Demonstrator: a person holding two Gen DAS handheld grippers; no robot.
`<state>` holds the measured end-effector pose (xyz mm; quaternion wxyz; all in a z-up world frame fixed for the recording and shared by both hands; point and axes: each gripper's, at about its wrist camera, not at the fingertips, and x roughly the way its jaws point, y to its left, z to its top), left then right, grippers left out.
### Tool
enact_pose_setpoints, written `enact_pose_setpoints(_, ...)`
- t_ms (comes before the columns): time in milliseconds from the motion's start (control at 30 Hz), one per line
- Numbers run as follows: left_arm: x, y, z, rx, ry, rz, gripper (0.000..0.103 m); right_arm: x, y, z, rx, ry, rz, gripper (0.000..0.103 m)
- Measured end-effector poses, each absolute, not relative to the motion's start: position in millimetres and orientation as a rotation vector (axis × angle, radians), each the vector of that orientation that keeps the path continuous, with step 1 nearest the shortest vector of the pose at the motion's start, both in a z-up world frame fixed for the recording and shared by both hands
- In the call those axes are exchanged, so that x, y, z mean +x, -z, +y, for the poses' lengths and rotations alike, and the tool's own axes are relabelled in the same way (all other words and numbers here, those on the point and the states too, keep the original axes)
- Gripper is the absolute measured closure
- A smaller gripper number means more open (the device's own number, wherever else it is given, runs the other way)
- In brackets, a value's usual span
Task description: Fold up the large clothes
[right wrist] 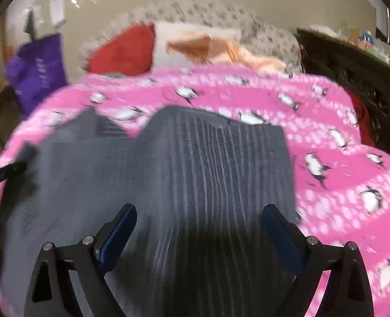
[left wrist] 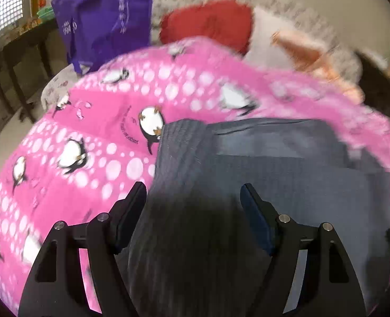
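Left wrist view: grey garment spread flat and already partly folded on pink penguin blanket, nearer the blanket's right edge than its left, ribbed band along the garment's left side. Looks soft, limp and light, a knit likely to sag and slide off itself if lifted by one point; probably no risk of damage, only of the fold slumping. Best taken by an edge or corner, a pinch of doubled cloth at each side so both layers travel together. Left gripper tilted steeply downward over the near part of the garment, jaws parted wide, nothing between the pads, cloth beneath but contact not clear through blur. Right wrist view: same grey garment filling the centre, its far edge short of the blanket's far edge, pink showing to the right. Right gripper likewise angled down over the near cloth, jaws spread wide and empty. Red cushion and purple bag beyond the blanket's far edge, well apart from the garment.
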<state>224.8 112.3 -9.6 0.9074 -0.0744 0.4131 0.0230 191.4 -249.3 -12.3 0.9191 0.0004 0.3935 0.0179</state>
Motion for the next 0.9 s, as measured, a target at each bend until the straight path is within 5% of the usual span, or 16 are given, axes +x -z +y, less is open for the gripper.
enact_pose_setpoints(267,76,6,58,-0.017,0.159,0.739,0.029,61,11,-233,-0.08,-0.203,0.723,0.007)
enact_pose_setpoints(533,66,56,37,0.028,0.15,0.777,0.026,63,79,-244,-0.059,-0.178,0.819,0.006)
enact_pose_setpoints(900,66,48,35,0.013,0.141,0.753,0.023,59,79,-242,-0.057,-0.18,0.788,0.005)
